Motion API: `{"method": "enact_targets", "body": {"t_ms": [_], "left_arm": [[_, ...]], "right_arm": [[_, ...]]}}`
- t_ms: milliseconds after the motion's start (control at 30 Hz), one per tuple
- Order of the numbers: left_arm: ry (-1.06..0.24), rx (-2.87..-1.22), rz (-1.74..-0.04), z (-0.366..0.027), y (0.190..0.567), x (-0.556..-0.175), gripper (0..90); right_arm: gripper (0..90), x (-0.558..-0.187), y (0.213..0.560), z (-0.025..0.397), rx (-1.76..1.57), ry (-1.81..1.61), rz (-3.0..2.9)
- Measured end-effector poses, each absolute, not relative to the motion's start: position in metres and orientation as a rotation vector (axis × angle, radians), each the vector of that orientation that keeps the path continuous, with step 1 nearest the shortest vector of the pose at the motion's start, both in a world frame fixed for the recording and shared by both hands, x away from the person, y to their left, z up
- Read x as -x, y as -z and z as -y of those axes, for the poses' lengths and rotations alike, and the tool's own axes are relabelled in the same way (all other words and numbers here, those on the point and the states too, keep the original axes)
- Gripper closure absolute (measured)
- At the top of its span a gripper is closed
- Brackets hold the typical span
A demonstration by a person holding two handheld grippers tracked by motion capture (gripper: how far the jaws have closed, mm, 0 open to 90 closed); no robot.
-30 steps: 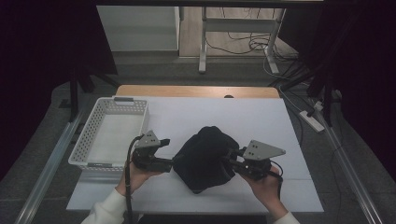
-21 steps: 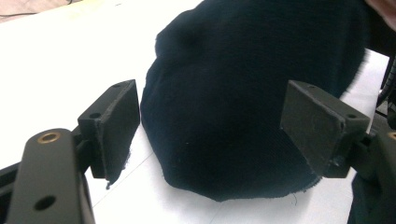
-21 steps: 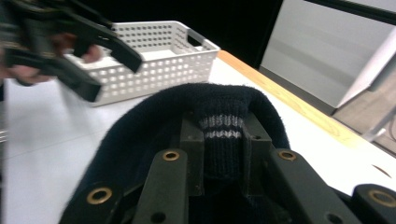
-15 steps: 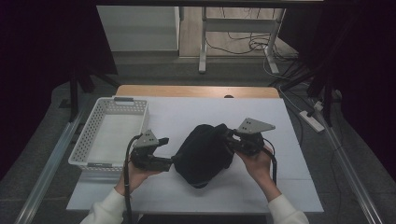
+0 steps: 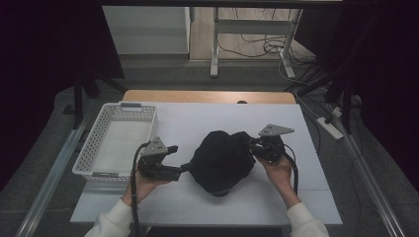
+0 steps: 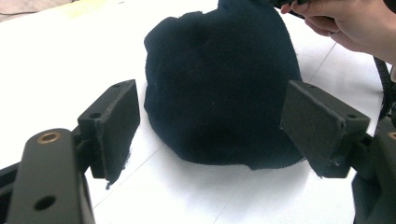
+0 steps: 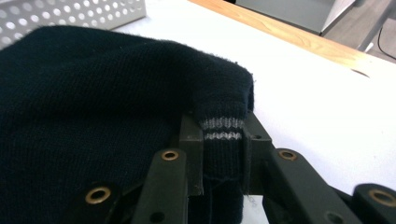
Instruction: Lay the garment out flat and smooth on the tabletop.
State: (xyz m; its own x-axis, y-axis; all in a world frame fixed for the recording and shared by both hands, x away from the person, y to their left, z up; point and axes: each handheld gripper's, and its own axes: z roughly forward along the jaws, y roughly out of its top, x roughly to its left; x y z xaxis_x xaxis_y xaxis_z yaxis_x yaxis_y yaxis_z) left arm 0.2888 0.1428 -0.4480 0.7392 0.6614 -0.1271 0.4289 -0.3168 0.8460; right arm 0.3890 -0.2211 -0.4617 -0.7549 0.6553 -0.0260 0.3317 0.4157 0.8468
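A dark navy knitted garment (image 5: 222,159) lies bunched in a rounded heap in the middle of the white counter (image 5: 207,121). Its knit is fine and ribbed, and one narrow cuff-like end carries two thin pale stripes. That striped end is pinched and lifted at the heap's right side, while the rest slumps on the counter, its lower edge spread flat toward the person.
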Motion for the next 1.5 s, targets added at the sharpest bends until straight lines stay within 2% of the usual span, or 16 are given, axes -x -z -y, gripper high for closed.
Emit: {"method": "enact_targets", "body": {"t_ms": [67,133,167,300,333,567,833,1133,1500], "left_arm": [[-0.3,-1.963,-0.829,-0.142,0.448,-0.289,20.6],[-0.304,-1.967,-0.828,-0.142,0.448,-0.288,20.6],[-0.304,-1.967,-0.828,-0.142,0.448,-0.288,20.6],[-0.304,-1.97,-0.824,-0.141,0.448,-0.288,20.5],[-0.305,-1.971,-0.823,-0.14,0.448,-0.288,20.5],[-0.308,-1.973,-0.819,-0.139,0.448,-0.287,20.4],[-0.313,-1.969,-0.821,-0.141,0.447,-0.286,20.4],[-0.313,-1.976,-0.808,-0.139,0.447,-0.285,20.3],[-0.312,-1.972,-0.812,-0.14,0.447,-0.286,20.2]], "right_arm": [[73.9,-0.389,0.463,0.222,-0.859,-1.263,-2.325],[68.3,-0.389,0.462,0.224,-0.88,-1.284,-2.323],[68.3,-0.389,0.462,0.224,-0.88,-1.284,-2.323],[46.7,-0.378,0.451,0.23,-0.899,-1.307,-2.283],[44.2,-0.375,0.447,0.232,-0.895,-1.309,-2.269],[35.7,-0.347,0.428,0.248,-0.883,-1.408,-2.219],[32.5,-0.329,0.43,0.241,-0.818,-1.411,-2.296],[31.8,-0.308,0.437,0.213,-0.695,-1.38,-2.401],[31.1,-0.301,0.449,0.199,-0.672,-1.37,-2.467]]}}
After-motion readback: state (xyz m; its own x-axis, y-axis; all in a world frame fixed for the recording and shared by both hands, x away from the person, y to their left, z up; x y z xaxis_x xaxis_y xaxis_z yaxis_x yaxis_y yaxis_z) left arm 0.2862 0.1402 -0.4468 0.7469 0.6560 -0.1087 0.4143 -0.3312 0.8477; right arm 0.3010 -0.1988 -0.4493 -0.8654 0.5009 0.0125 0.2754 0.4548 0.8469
